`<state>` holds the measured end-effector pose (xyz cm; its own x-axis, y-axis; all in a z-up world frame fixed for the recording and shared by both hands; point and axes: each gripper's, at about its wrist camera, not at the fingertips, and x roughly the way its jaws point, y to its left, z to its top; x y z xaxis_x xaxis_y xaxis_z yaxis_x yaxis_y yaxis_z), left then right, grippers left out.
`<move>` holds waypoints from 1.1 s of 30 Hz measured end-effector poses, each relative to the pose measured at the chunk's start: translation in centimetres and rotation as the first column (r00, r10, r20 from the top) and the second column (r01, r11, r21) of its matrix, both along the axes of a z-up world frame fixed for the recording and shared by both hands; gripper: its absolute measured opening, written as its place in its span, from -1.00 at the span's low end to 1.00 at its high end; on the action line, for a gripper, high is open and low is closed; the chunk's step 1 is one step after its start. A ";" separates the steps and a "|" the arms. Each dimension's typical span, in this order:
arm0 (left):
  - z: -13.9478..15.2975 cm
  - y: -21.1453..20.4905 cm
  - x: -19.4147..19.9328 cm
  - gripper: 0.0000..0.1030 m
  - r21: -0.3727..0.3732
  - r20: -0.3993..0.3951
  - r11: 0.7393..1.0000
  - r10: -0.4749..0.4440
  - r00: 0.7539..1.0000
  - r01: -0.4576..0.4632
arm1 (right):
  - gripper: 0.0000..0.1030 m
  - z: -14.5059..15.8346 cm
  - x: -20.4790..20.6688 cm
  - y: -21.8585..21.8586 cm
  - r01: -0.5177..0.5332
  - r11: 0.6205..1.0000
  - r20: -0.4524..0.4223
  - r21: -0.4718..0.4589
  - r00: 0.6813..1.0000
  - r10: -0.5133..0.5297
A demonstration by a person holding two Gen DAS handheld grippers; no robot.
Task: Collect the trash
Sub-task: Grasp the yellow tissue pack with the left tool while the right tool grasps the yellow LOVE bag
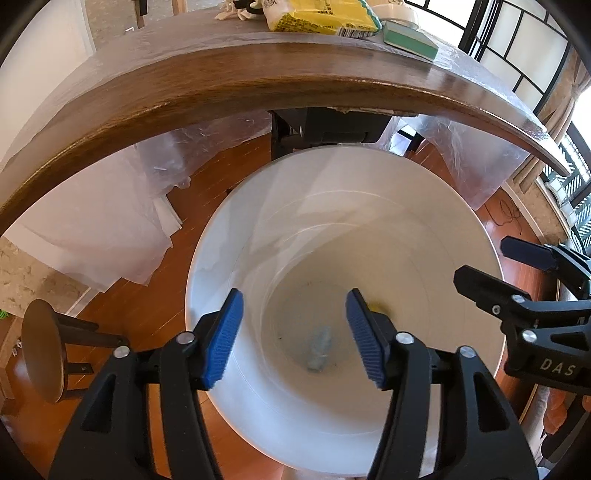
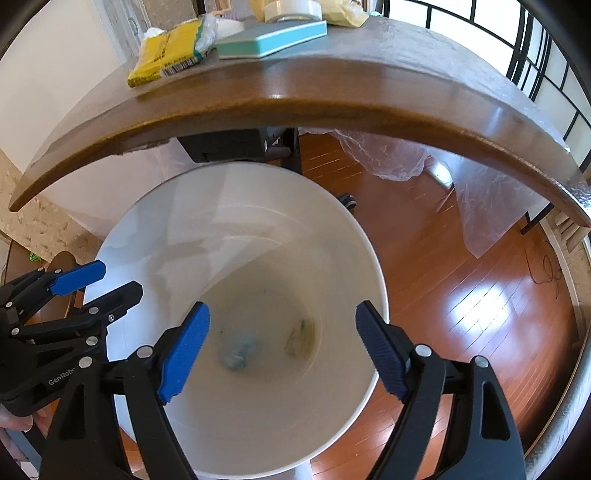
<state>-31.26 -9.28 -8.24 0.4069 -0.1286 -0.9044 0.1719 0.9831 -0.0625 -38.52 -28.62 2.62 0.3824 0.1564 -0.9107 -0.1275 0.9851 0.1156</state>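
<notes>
Jaws on my left gripper [image 1: 294, 338] and right gripper [image 2: 282, 349] both hang released, nothing between them, over the white bin [image 2: 147, 225]; blue wad [image 2: 236, 350] and yellowish wrapper [image 2: 301, 338] lie at its bottom.

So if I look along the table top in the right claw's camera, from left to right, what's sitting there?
Yellow packet → teal-edged flat block, with a white tape roll behind it on the wooden table.

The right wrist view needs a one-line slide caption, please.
Right gripper open over the white bin, blue and yellowish scraps lying at its bottom.
</notes>
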 end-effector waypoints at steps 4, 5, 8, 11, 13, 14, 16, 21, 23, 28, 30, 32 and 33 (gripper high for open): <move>1.4 0.2 -0.7 0.51 -0.004 0.043 1.000 0.005 0.999 -0.005 | 0.73 1.7 -0.7 -0.7 0.008 1.000 0.050 0.004 0.999 -0.009; 1.9 0.2 -0.9 0.54 -0.007 0.054 1.000 0.006 0.999 -0.006 | 0.73 2.1 -0.8 -1.0 0.011 1.000 0.061 0.006 0.998 -0.011; 4.3 0.4 -1.6 0.73 -0.026 0.110 0.999 0.022 0.994 -0.019 | 0.79 4.9 -1.1 -2.3 0.026 0.999 0.126 0.028 0.992 -0.030; 7.4 0.2 -2.1 0.94 -0.030 0.203 0.998 0.061 0.977 -0.056 | 0.92 7.9 -1.1 -3.4 0.049 0.998 0.214 0.030 0.975 -0.054; 9.3 0.1 -2.1 0.97 -0.035 0.261 0.997 0.081 0.962 -0.074 | 0.92 10.2 -0.7 -4.3 0.049 0.999 0.279 0.023 0.959 -0.054; 10.0 -0.1 -1.9 0.97 -0.036 0.279 0.997 0.080 0.957 -0.073 | 0.92 11.1 -0.3 -4.7 0.046 0.999 0.299 0.019 0.953 -0.050; 11.5 -0.8 -1.3 0.97 -0.032 0.298 0.998 0.067 0.952 -0.060 | 0.92 12.2 0.3 -5.4 0.046 0.999 0.323 0.028 0.945 -0.053; 13.5 -2.3 0.7 0.97 -0.022 0.347 0.998 0.069 0.935 -0.066 | 0.92 14.2 3.5 -6.5 0.034 0.993 0.340 0.110 0.938 -0.070; 13.6 -2.7 1.6 0.97 -0.026 0.342 0.997 0.074 0.937 -0.069 | 0.92 14.6 5.6 -5.9 0.026 0.996 0.348 0.080 0.936 -0.052; 13.1 -2.7 4.5 0.97 -0.040 0.324 0.997 0.080 0.943 -0.071 | 0.92 15.5 10.8 -4.1 0.014 0.998 0.362 0.055 0.932 -0.033; 12.8 -2.4 5.8 0.97 -0.050 0.318 0.996 0.082 0.944 -0.070 | 0.92 15.4 13.1 -3.2 0.005 0.999 0.358 0.041 0.934 -0.020; 12.3 -2.2 7.4 0.97 -0.066 0.305 0.996 0.072 0.950 -0.055 | 0.92 15.0 15.5 -2.1 0.000 1.000 0.342 0.008 0.940 -0.003; 12.1 -2.2 8.1 0.97 -0.070 0.297 0.996 0.067 0.953 -0.049 | 0.92 14.6 16.3 -1.7 -0.005 1.000 0.339 0.000 0.941 0.005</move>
